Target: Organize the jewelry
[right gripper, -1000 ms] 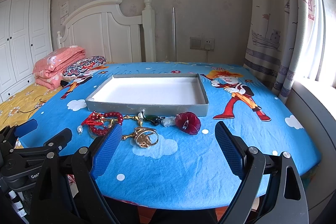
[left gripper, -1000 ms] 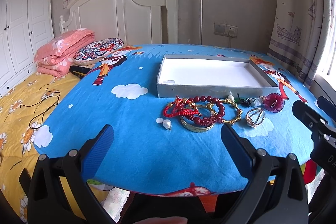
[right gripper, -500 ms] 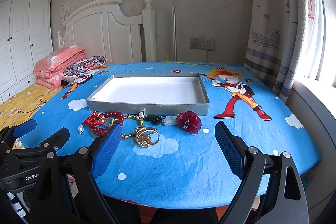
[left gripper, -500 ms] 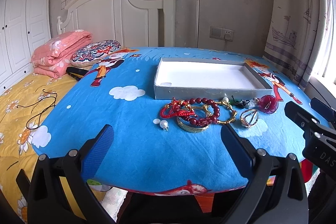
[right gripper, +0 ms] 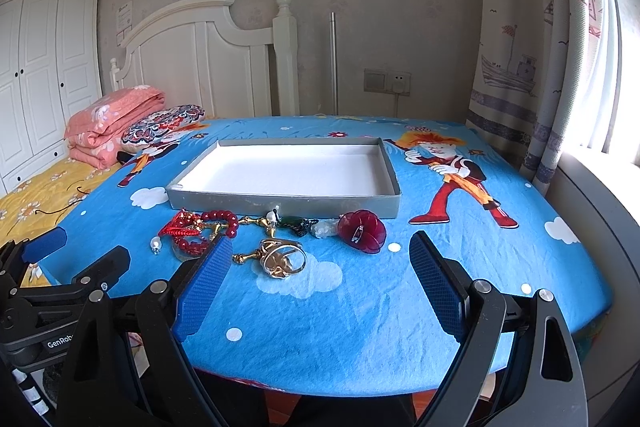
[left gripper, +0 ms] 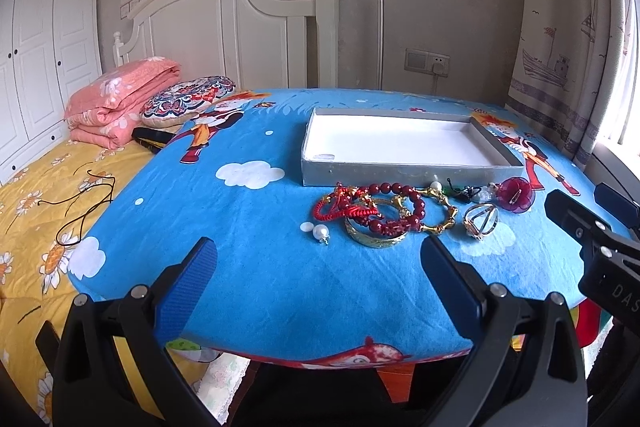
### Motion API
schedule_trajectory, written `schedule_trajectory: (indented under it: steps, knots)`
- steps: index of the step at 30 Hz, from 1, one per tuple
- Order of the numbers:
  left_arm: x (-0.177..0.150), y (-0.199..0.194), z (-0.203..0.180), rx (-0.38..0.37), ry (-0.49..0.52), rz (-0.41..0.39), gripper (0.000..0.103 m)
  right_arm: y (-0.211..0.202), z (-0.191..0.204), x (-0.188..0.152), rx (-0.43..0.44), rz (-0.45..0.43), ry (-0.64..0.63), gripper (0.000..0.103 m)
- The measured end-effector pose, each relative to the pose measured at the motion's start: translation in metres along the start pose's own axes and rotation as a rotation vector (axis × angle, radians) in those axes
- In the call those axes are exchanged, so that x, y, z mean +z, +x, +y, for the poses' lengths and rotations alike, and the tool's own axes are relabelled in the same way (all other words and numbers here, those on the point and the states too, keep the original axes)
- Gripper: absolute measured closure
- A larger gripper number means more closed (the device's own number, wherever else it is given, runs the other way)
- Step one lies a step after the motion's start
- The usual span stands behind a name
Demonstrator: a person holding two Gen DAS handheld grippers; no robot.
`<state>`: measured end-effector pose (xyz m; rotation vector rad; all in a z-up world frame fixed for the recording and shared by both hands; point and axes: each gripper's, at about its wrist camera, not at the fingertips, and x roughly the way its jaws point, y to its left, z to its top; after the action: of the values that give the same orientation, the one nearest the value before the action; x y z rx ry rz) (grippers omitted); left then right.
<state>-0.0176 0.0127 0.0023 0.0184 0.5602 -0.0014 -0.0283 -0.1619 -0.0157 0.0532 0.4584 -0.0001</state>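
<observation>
Hovering over the near edge of the desk (left gripper: 248, 267), the left tongs (left gripper: 316, 269) and right tongs (right gripper: 320, 267) both gape wide, holding nothing. Jewelry (left gripper: 384, 213) lies clustered just in front of the grey tray (right gripper: 280, 205), against its near wall; the tray's white floor is bare, with open cloth right of the tray

Bright daylight enters from the window (right gripper: 600, 75) at right, glaring white there; both views sharp, with curved, dark-vignetted fisheye edges
</observation>
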Motion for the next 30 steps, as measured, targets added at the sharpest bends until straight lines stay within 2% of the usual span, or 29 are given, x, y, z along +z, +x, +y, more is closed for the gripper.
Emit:
schedule_trajectory:
  steps: [8,19,25,30]
  knots:
    - [0.000,0.006,0.011,0.022,-0.045,0.025,0.005,0.002,0.007,-0.008,0.002,-0.001,0.001,0.019]
    - [0.000,0.005,0.005,0.003,-0.021,0.022,0.005,0.005,0.005,-0.008,0.037,0.002,-0.013,0.019]
    - [-0.002,0.005,-0.006,0.005,0.039,0.015,0.004,0.013,-0.002,-0.011,0.001,0.028,-0.010,0.019]
    - [-0.002,0.020,0.000,-0.010,0.008,0.058,0.005,0.018,-0.003,-0.012,-0.014,0.031,-0.024,0.019]
